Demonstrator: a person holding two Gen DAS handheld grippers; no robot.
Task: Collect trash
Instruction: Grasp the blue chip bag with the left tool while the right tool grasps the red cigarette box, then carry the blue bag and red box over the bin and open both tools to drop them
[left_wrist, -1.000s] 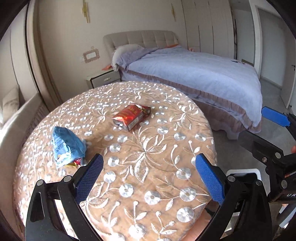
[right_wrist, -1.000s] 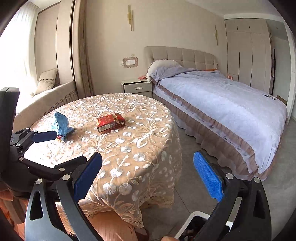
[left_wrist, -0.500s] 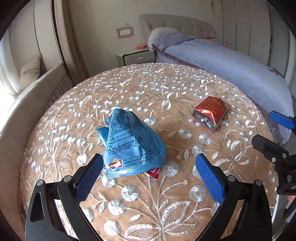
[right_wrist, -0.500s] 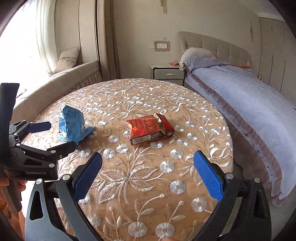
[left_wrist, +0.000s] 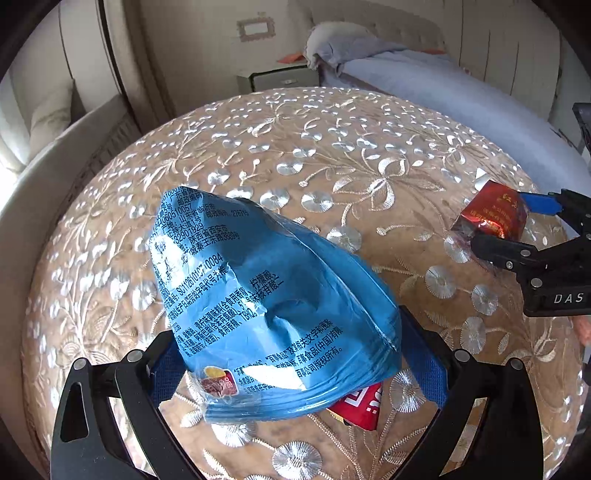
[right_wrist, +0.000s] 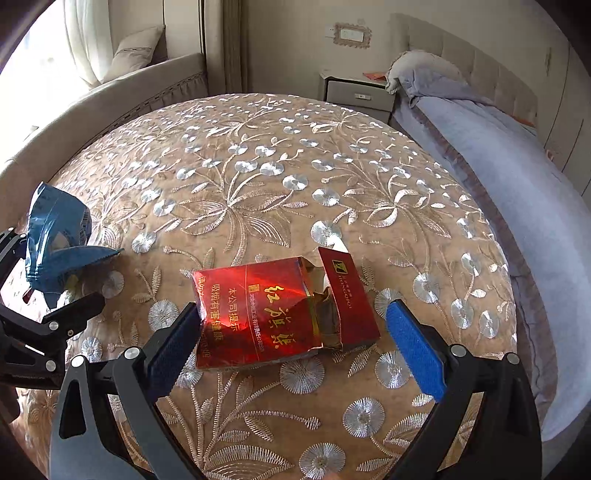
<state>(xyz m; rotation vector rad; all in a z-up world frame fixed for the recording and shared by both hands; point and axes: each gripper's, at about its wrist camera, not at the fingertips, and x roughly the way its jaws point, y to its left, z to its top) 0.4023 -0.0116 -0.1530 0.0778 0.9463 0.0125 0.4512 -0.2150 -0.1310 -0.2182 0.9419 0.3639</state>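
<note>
Pickup step: left gripper (left_wrist: 295, 365) released astride blue snack bag (left_wrist: 273, 302), lower centre; right gripper (right_wrist: 291, 332) released around red cigarette pack (right_wrist: 273, 314). Next: clench both.

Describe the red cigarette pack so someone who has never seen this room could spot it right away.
Find the round table with the silver-flowered cloth, beside the bed. The red cigarette pack lies flat near its front edge, between the right gripper jaws. Unlike the crumpled blue snack bag further left, it is a glossy box with gold writing and its lid open.
</note>
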